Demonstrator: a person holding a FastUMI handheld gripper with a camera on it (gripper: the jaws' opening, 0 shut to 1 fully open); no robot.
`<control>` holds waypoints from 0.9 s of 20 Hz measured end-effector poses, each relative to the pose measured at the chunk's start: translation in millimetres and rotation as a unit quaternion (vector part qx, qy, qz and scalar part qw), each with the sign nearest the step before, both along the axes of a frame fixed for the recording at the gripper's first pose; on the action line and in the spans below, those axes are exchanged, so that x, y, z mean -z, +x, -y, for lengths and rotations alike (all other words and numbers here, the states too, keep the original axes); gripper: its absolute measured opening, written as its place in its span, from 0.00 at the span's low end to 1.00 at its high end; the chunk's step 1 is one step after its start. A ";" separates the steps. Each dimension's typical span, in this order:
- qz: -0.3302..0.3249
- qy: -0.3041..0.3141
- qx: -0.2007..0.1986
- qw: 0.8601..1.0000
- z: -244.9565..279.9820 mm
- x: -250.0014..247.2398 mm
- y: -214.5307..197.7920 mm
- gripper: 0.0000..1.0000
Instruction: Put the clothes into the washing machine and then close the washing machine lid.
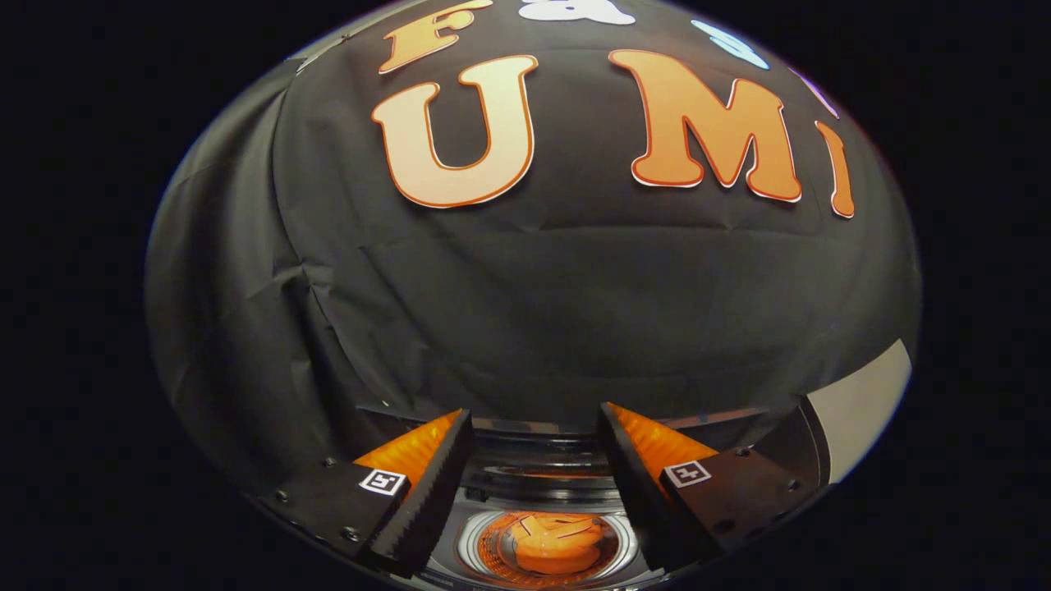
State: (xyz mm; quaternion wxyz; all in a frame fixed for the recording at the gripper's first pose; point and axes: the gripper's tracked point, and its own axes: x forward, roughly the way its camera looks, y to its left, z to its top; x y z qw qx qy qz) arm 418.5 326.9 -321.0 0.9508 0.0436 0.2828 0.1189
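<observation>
Below the spread, empty claw (534, 455) lies the washing machine (546, 492), its round drum showing something orange (552, 546), perhaps clothes or a reflection. Judging the lid step next, I would find the lid edge before lowering.

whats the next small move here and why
Probably tip the tool down toward the washing machine below it. The fingers stand apart with nothing between them, and the view looks mostly at the booth's black wall. Between the fingers sits a shiny surface of the machine with orange reflections; I cannot tell whether that is a shut lid or the drum, so a closer look comes first.
</observation>
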 end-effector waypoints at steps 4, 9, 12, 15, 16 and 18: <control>-0.007 -0.002 0.007 1.000 -0.9 13.6 19.0 0.98; -0.007 -0.001 0.020 1.000 -0.6 22.7 30.8 0.99; 0.000 -0.005 0.026 1.000 -0.7 23.3 26.7 0.99; 0.014 -0.007 0.033 0.999 -0.1 20.1 13.9 0.99; 0.021 -0.008 0.035 0.999 0.4 18.1 7.0 0.99; 0.032 -0.011 0.034 0.999 2.3 17.2 -5.7 0.99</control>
